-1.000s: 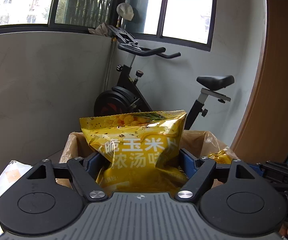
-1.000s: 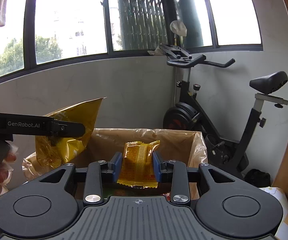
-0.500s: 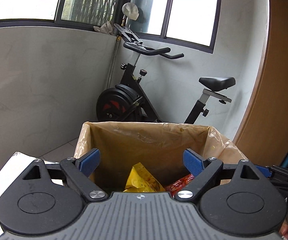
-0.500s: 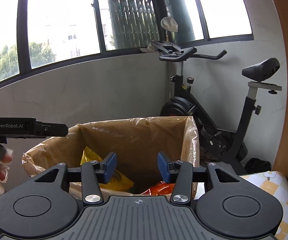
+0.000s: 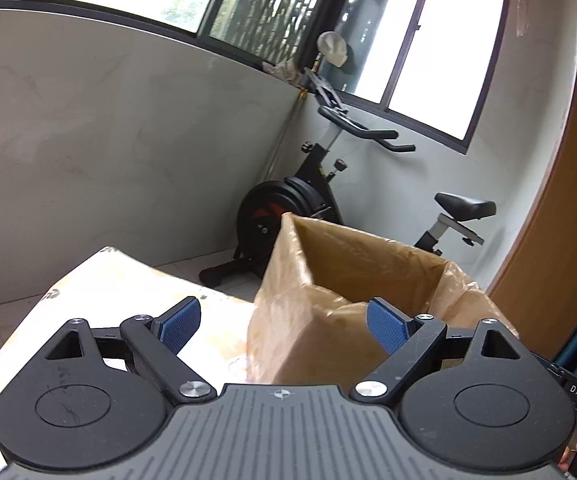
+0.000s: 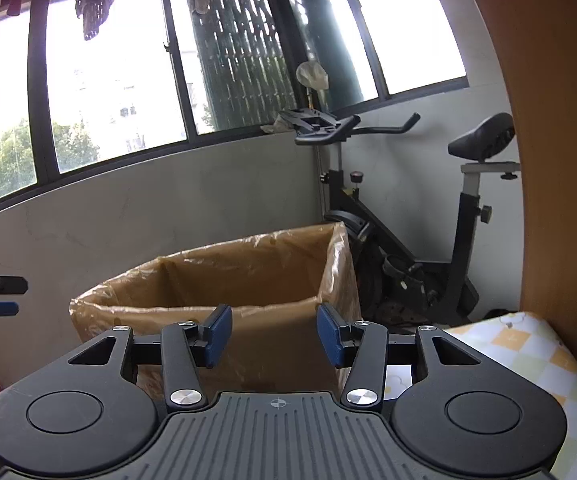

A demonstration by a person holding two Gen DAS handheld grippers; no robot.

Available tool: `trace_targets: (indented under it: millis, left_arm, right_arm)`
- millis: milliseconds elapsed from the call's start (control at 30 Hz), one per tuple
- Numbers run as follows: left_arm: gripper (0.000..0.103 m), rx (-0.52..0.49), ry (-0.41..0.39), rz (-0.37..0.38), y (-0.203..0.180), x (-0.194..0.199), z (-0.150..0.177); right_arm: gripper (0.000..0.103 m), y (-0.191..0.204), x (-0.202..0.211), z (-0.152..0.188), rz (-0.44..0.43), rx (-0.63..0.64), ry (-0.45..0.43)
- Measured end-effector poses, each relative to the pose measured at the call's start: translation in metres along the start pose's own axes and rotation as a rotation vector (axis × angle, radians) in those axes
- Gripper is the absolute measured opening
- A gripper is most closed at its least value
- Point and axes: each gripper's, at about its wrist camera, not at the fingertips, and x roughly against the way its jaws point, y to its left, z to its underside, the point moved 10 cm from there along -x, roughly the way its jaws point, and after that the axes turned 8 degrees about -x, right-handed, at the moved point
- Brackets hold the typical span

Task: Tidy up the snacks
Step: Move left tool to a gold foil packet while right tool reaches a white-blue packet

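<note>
Both my claws were spread apart and held nothing: left claw (image 5: 284, 326), right claw (image 6: 274, 334). The lined box (image 6: 248, 280) sat just ahead of my right claw, ahead-right of my left, opening up, its long axis across my right view. No snacks showed; I judged them light, crinkly, soft packs, best pinched at an edge.

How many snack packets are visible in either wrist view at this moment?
0. Both the left hand-held gripper and right hand-held gripper are open and empty. Any packets in the lined box are hidden below its rim.
</note>
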Motion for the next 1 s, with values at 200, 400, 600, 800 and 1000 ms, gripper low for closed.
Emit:
trace_targets:
  millis: [200,400,600,800,1000]
  left_arm:
    - [0.090,-0.028,0.048,-0.123,0.025,0.014,0.049]
    - [0.088,0.001,0.103,-0.189,0.034,0.015,0.088]
    - [0.085,0.044,0.168,-0.212,0.033,0.016,0.121]
    - [0.083,0.086,0.226,-0.209,0.034,0.014,0.142]
    - [0.082,0.082,0.237,-0.206,0.030,0.016,0.150]
  right_arm:
    - [0.047,0.005,-0.006,0.060,0.017,0.036,0.123]
    - [0.050,0.028,-0.015,0.117,-0.020,0.069,0.244]
    - [0.075,0.041,-0.022,0.142,-0.033,0.119,0.310]
    - [0.075,0.048,-0.029,0.159,-0.035,0.170,0.353]
    - [0.071,0.042,-0.029,0.162,0.000,0.179,0.344]
